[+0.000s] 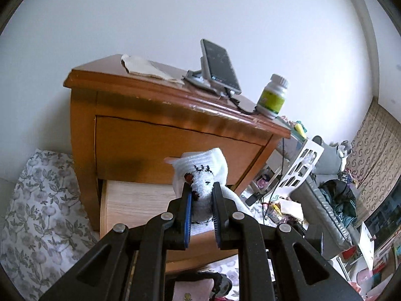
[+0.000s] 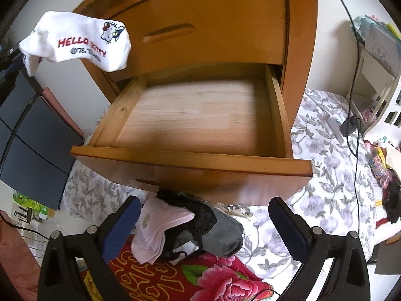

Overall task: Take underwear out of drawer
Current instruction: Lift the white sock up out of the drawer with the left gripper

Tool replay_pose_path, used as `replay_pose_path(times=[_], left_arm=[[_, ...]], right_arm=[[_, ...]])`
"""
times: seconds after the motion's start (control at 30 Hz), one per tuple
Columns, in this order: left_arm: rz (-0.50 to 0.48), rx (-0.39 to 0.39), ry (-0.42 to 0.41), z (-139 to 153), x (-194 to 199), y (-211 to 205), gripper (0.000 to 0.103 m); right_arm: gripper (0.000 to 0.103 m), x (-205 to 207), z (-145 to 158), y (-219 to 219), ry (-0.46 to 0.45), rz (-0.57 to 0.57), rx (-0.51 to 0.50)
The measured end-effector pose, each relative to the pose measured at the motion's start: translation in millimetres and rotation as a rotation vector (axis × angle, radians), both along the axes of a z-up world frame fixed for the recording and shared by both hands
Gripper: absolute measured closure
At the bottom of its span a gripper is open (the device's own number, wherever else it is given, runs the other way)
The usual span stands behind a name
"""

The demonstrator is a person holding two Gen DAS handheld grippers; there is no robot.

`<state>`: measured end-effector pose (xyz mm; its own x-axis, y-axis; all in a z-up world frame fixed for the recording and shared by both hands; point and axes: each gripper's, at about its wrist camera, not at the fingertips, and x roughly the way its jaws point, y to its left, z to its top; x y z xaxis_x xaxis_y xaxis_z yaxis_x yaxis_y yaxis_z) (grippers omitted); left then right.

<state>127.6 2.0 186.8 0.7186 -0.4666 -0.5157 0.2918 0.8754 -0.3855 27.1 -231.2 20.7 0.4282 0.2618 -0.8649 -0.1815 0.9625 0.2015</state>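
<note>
My left gripper (image 1: pixel 201 188) is shut on a white Hello Kitty garment (image 1: pixel 200 165), held up in front of the wooden nightstand (image 1: pixel 150 135). In the right wrist view the same white garment (image 2: pixel 82 42) hangs in the air at the upper left, above and left of the drawer. The bottom drawer (image 2: pixel 190 159) is pulled out, and only its bare light-wood floor shows inside. My right gripper (image 2: pixel 204 204) is open and holds nothing, just in front of the drawer front. Below it lies a pile with a pink garment (image 2: pixel 160 225), black lace (image 2: pixel 198 215) and a grey piece (image 2: pixel 225 235).
The pile rests on a red floral blanket (image 2: pixel 213 276) beside a grey-flowered sheet (image 2: pixel 325 175). The upper drawer (image 2: pixel 200 32) is closed. On the nightstand top are a phone on a stand (image 1: pixel 220 67), a white pill bottle (image 1: pixel 273 95) and folded paper (image 1: pixel 145 69). Cables and clutter lie to the right.
</note>
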Motion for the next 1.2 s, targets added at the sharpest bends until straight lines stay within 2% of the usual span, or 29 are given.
replay_pose_path(times=[0.5,0.87,1.2], left_arm=[[-0.043,-0.008,-0.052,30.5,-61.2,-6.0,0.088],[-0.088,0.002,-0.027,30.5,-94.2,-19.6,0.088],[-0.131,0.034,0.032,16.8,-111.6,-38.1,0.088]], right_arm=[[0.000,-46.3,37.4,-0.7,-0.088,-0.004,0.006],[0.000,-79.5,61.3,-3.7,-0.149,-0.014,0.015],[0.000,-98.4,74.7,-10.8,-0.190,-0.018,0.023]])
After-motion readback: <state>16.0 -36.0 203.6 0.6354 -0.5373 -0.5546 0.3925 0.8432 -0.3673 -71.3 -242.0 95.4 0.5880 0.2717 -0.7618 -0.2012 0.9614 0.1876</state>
